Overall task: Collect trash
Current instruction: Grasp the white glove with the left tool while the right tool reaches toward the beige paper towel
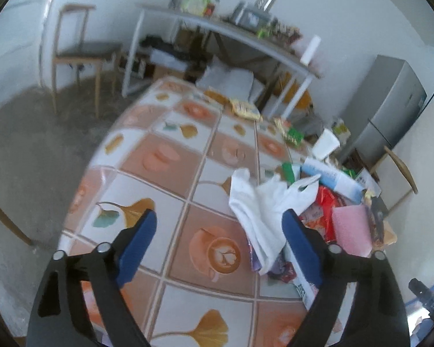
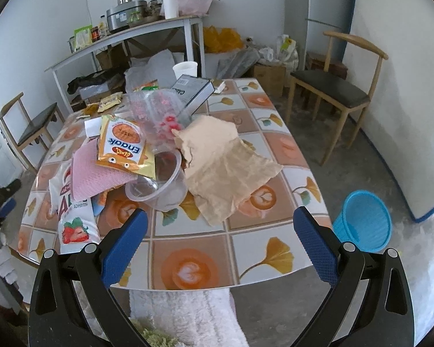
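Note:
A pile of trash lies on the patterned table (image 2: 205, 257). In the right wrist view I see a crumpled brown paper bag (image 2: 225, 162), a clear plastic bowl (image 2: 159, 188), an orange Enaak snack packet (image 2: 121, 144), a pink cloth (image 2: 89, 173), a strawberry wrapper (image 2: 72, 225) and a dark carton (image 2: 193, 89). My right gripper (image 2: 220, 225) is open and empty above the table's near edge. In the left wrist view a white plastic bag (image 1: 263, 211) lies by red wrappers (image 1: 324, 208) and a pink sheet (image 1: 350, 228). My left gripper (image 1: 220, 228) is open and empty beside the bag.
A blue plastic basket (image 2: 361, 219) stands on the floor right of the table. A wooden chair (image 2: 332, 86) stands at the far right, another (image 2: 29, 121) at the left. A cluttered white shelf table (image 2: 124, 37) lines the back wall. A grey fridge (image 1: 390, 101) stands right.

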